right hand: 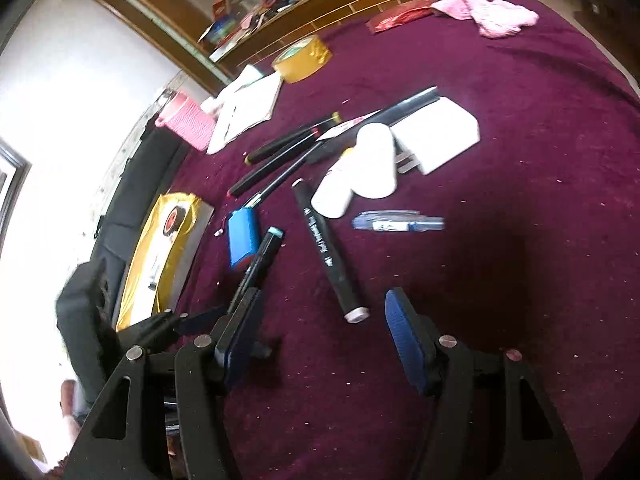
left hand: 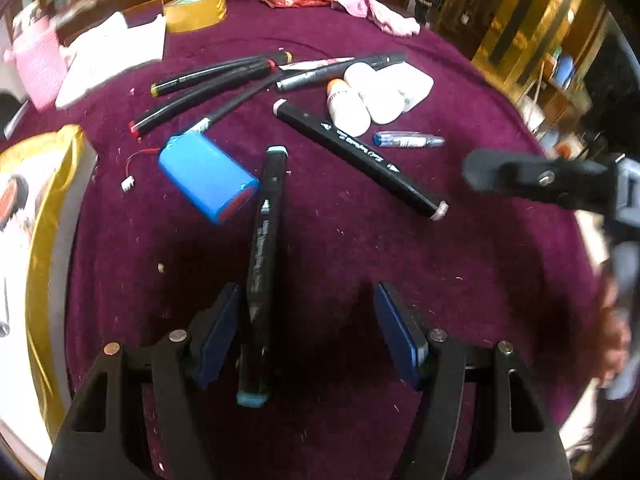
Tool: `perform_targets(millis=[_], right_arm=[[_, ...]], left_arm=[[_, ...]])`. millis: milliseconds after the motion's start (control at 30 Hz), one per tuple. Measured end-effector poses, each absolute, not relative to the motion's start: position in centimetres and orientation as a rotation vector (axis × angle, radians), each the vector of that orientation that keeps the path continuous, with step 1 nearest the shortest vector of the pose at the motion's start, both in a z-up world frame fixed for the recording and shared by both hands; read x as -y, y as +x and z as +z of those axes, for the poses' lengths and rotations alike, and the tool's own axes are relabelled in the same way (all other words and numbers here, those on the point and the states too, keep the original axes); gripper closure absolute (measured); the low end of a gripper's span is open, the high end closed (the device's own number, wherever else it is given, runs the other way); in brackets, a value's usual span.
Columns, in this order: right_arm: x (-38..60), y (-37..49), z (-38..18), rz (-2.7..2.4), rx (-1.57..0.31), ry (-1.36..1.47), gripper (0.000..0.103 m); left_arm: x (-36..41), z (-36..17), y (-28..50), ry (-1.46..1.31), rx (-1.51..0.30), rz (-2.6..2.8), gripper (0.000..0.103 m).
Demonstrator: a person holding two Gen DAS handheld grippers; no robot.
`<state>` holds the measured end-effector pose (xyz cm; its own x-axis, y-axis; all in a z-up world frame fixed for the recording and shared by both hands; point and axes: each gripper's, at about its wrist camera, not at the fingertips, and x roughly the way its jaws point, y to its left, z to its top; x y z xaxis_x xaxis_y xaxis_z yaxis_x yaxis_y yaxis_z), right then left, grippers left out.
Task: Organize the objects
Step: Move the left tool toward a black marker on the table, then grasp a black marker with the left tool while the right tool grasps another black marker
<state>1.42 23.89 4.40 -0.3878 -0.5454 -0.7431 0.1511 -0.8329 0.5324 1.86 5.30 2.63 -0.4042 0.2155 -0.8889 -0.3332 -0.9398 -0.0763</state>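
Both claws are spread and empty, the left gripper (left hand: 308, 320) straddling the blue-capped marker (left hand: 264, 256) mid-table (left hand: 400, 280), probably lining up a grab, while the right gripper (right hand: 320, 340) hovers nearby.

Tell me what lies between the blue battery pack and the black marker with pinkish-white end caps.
The black marker with light-blue caps, touching the blue battery pack, in both views.
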Motion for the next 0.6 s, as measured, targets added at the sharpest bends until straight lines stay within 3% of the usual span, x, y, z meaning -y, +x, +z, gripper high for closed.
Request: perform_targets(millis=[233, 433, 600], right_arm=[[-22.1, 0.4, 4.5, -2.275, 0.416, 1.439, 0.045], [-19.4, -1.0, 3.8, -2.384, 0.181, 1.463, 0.045], [-18.2, -1.6, 3.3, -2.385, 0.126, 1.48, 0.048]], left_arm=[[-4.7, 2.6, 1.0, -1.474, -0.2, 2.425, 0.036], [-3.1, 2.4, 1.4, -1.452, -0.24, 2.432, 0.036], [-3.1, 2.5, 1.2, -1.436, -0.257, 2.417, 0.049]])
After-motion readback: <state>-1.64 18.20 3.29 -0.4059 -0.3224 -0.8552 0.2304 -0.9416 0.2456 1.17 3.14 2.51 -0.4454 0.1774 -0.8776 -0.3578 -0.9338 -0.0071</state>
